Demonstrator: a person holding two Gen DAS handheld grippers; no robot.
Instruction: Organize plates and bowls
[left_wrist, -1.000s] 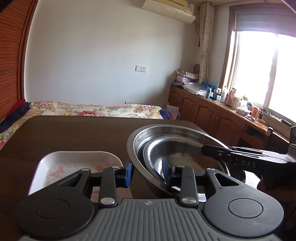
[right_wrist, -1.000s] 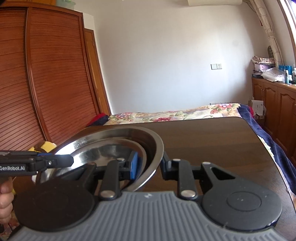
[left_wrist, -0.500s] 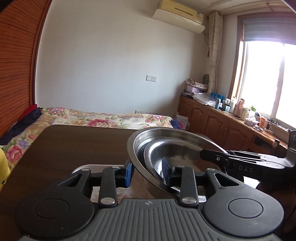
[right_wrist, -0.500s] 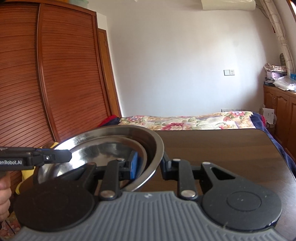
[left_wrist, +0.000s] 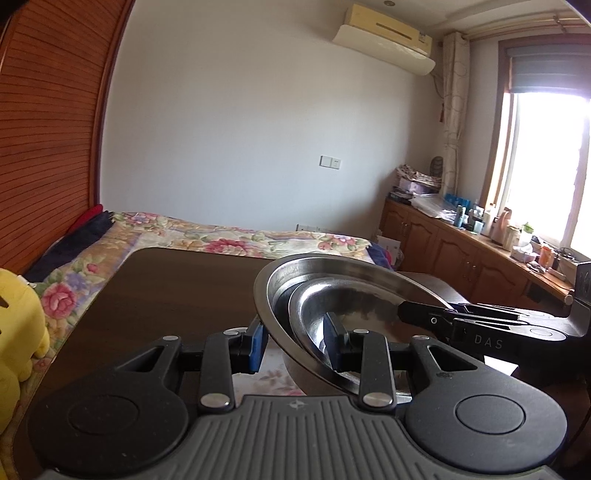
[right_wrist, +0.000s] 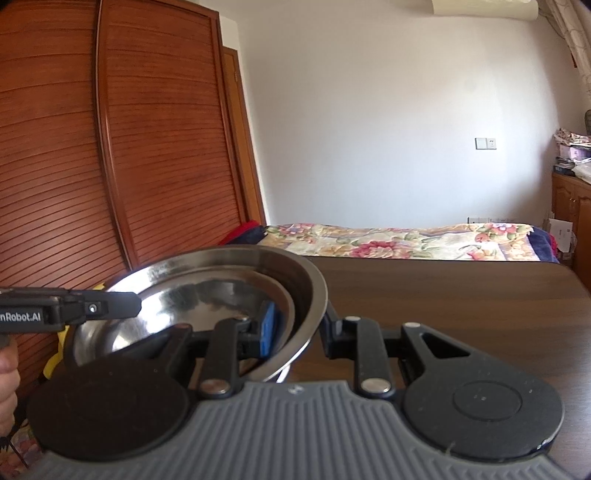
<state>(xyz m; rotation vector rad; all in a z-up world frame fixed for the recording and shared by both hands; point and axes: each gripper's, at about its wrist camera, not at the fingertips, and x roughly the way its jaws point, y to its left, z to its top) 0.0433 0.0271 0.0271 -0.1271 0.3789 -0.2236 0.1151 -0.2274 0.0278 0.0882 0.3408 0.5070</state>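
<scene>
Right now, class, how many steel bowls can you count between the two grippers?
2. The large outer bowl is held by its rim between both grippers' jaws; the smaller bowl is nested inside it. More could be hidden underneath.

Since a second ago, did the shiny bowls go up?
Yes. The steel bowls, gripped by both grippers, went up: the white plate on the table showed fully beside them before, and now only a sliver shows beneath them.
</scene>
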